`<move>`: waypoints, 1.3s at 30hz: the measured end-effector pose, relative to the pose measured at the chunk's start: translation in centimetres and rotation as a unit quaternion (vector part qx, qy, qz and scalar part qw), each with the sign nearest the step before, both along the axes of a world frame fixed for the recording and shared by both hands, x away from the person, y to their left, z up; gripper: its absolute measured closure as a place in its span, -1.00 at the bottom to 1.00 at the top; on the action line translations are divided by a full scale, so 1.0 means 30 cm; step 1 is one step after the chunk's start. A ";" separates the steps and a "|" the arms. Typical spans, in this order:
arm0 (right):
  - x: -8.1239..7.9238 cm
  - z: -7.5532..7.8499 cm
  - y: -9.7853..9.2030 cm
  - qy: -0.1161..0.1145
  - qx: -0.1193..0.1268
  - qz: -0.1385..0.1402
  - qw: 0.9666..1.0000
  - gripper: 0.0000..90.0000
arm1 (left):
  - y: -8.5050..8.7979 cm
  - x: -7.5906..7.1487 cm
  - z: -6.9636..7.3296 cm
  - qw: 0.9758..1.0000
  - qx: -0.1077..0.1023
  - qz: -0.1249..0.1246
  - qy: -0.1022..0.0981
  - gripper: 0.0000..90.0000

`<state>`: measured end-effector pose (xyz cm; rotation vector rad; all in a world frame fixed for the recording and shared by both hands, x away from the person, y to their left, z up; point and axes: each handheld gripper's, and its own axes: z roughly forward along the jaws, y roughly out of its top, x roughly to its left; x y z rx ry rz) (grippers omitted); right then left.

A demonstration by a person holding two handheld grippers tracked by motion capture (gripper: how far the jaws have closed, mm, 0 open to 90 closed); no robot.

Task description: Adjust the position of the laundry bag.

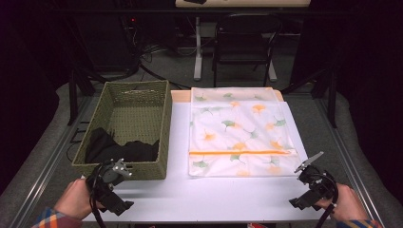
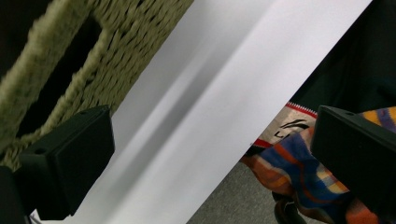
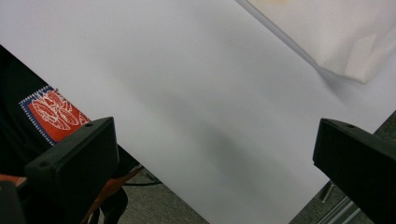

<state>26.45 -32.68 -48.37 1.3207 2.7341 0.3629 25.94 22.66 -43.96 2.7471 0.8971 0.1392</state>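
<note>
**Hovering at the near edge, both grippers empty**

Sitting low over the white table (image 1: 209, 190), left gripper (image 1: 110, 187) is hanging just in front of the wicker basket (image 1: 161, 137), jaws spread wide, gripping nothing. Right gripper (image 1: 313, 187) is hanging by the near right corner of the floral laundry bag (image 1: 237, 137), jaws also wide, nothing between them. Bag is lying flat right of the basket, orange zipper (image 1: 240, 152) running across it. Black cloth (image 1: 119, 149) is lying bunched in the basket's near end.

Basket (image 1: 142, 124) left of laundry bag (image 1: 240, 135); dark cloth (image 1: 119, 148) inside basket
</note>
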 end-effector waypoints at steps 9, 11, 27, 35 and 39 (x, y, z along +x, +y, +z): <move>0.025 -0.006 0.008 0.001 0.001 0.003 1.000 -1.00 | -0.069 0.013 0.006 0.999 -0.010 -0.037 0.006 -1.00; 0.029 -0.006 0.006 -0.001 0.005 0.002 1.000 -1.00 | -0.080 0.016 0.004 0.999 -0.019 -0.045 0.010 -1.00; 0.066 -0.021 -0.003 0.000 -0.002 -0.004 1.000 -1.00 | -0.219 0.051 -0.003 0.995 -0.025 -0.098 0.010 -1.00; 0.084 -0.025 -0.009 0.001 -0.001 -0.008 1.000 -1.00 | -0.296 0.073 -0.011 0.992 -0.018 -0.124 0.011 -1.00; 0.095 -0.026 -0.013 -0.001 -0.005 -0.008 1.000 -1.00 | -0.331 0.082 -0.012 0.991 -0.013 -0.132 0.011 -1.00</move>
